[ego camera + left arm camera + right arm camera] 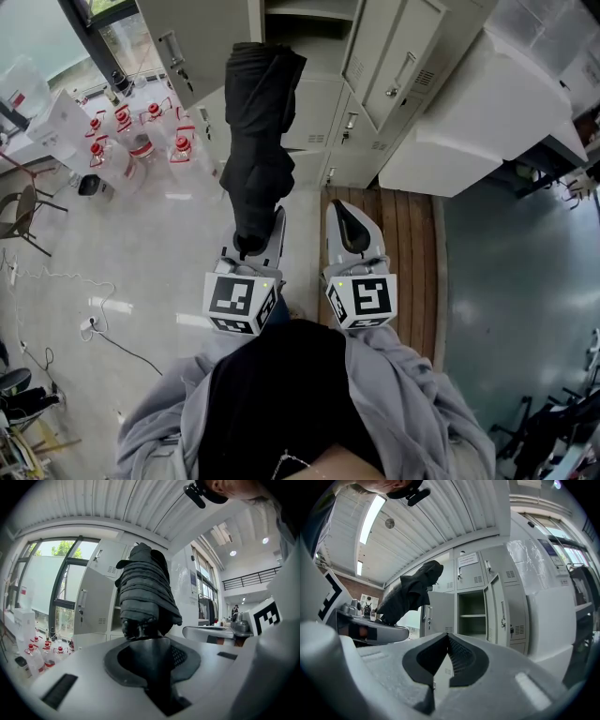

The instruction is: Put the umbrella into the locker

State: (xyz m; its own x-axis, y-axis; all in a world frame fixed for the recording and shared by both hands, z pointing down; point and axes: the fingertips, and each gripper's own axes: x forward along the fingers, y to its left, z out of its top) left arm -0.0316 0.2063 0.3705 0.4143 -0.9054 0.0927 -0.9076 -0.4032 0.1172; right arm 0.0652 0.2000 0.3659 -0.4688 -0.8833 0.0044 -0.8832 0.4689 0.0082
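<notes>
A black folded umbrella (258, 141) stands upright, its handle end clamped in my left gripper (251, 242). In the left gripper view the umbrella (145, 590) rises straight out of the shut left gripper (143, 632). My right gripper (349, 225) hangs beside it on the right, jaws together and empty. Ahead is a bank of grey lockers with one open compartment (305, 23), its door (192, 42) swung out to the left. The right gripper view shows that open locker (472, 616) with a shelf inside, beyond my right gripper (444, 637), and the umbrella (410, 592) off to the left.
Several red-capped water bottles (141, 141) stand on the floor at the left. A large white cabinet (487, 112) juts out at the right of the lockers, beside a wooden platform (403, 253). A cable (56, 281) and a chair (23, 216) lie far left.
</notes>
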